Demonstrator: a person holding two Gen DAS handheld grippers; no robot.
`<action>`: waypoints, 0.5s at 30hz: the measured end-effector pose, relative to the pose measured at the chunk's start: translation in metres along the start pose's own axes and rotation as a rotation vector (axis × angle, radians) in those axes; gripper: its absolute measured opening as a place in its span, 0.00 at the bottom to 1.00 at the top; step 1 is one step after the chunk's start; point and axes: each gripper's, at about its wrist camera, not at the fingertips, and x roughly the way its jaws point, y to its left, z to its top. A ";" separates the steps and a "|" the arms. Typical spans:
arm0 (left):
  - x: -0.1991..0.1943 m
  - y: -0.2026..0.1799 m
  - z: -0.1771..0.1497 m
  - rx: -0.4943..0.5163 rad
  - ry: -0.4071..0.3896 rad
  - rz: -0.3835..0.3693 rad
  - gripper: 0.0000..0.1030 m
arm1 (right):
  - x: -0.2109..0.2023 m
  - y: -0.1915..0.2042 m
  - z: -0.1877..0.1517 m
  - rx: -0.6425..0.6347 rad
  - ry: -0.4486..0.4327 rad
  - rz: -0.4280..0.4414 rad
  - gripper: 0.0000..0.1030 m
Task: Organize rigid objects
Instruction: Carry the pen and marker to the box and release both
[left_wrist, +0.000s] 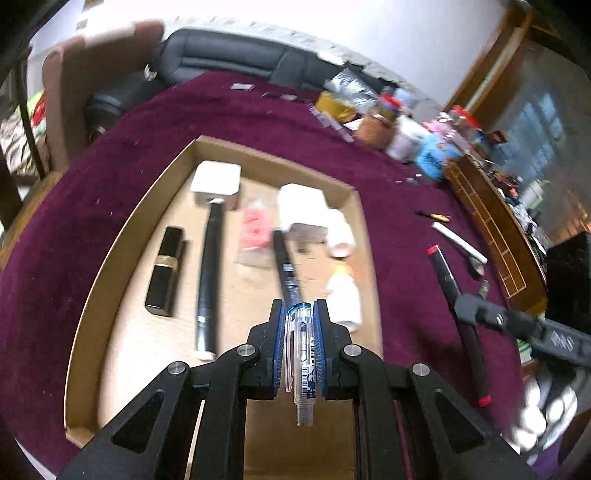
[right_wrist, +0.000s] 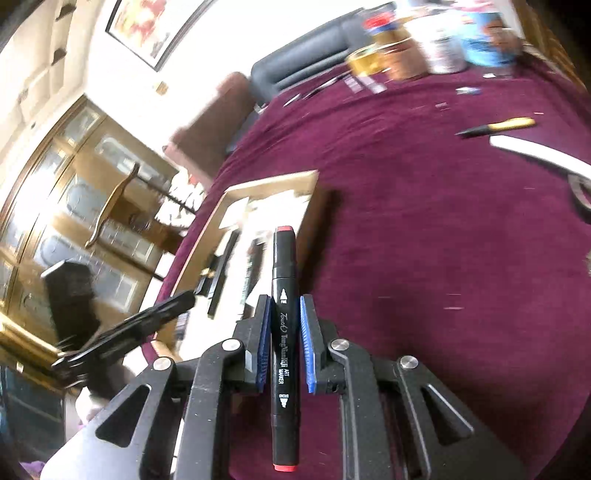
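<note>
My left gripper (left_wrist: 300, 308) is shut on a clear blue pen (left_wrist: 304, 354) and holds it above the near end of a shallow cardboard tray (left_wrist: 110, 258). In the tray lie a black and gold lipstick (left_wrist: 165, 271), two dark pens (left_wrist: 208, 280), a pink packet (left_wrist: 255, 230), white boxes (left_wrist: 216, 181) and a small white bottle (left_wrist: 345, 295). My right gripper (right_wrist: 284, 302) is shut on a black art marker (right_wrist: 283, 332) with red ends, above the maroon cloth, right of the tray (right_wrist: 310, 206). That marker and gripper also show in the left wrist view (left_wrist: 458, 295).
On the maroon tablecloth (left_wrist: 399, 206) right of the tray lie a white stick (left_wrist: 460, 242) and a yellow-handled knife (right_wrist: 496, 127). Jars and containers (left_wrist: 406, 125) crowd the far edge. A wooden organizer (left_wrist: 495, 229) stands at the right. A black sofa (left_wrist: 236, 55) is behind.
</note>
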 end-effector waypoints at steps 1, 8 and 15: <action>0.007 0.005 0.003 -0.008 0.015 0.001 0.11 | 0.012 0.009 0.001 -0.006 0.019 0.007 0.13; 0.049 0.026 0.010 -0.056 0.097 0.064 0.11 | 0.064 0.038 0.002 0.000 0.075 -0.013 0.13; 0.020 0.040 0.004 -0.115 0.043 -0.036 0.35 | 0.093 0.040 0.004 0.034 0.103 -0.057 0.13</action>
